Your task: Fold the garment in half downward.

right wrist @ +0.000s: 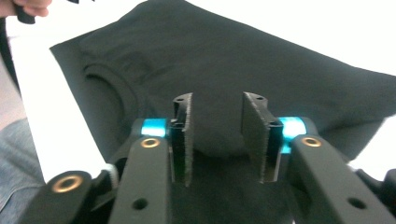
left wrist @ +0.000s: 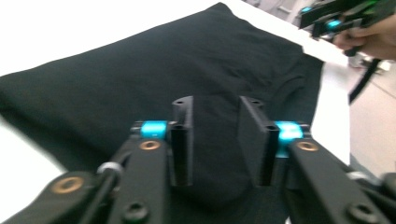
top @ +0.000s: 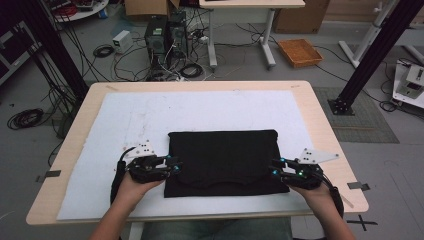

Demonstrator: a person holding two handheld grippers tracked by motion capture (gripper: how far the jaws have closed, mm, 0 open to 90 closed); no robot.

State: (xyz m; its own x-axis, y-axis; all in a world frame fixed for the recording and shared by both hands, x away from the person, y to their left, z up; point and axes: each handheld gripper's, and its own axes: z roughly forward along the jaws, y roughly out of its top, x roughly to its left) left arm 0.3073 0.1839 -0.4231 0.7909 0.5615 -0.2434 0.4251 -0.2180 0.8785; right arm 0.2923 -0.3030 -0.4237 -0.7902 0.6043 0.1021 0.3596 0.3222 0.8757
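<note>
A black garment (top: 222, 160) lies folded into a rectangle on the white mat (top: 125, 125), its neckline toward the near edge. My left gripper (top: 177, 165) sits at the garment's left edge and my right gripper (top: 274, 167) at its right edge, both pointing inward. In the left gripper view the jaws (left wrist: 215, 105) stand apart over the black cloth (left wrist: 140, 79), nothing pinched between the pads. The right gripper view has the jaws (right wrist: 217, 100) likewise parted above the cloth (right wrist: 233, 56), near the collar curve. The other gripper (left wrist: 336, 18) appears far off at the top right.
The mat covers most of a light wooden table (top: 320, 125). Beyond the far edge are computer towers (top: 157, 32), tangled cables, an orange tray (top: 300, 52) and a second table. Black frame posts (top: 372, 55) stand at both sides.
</note>
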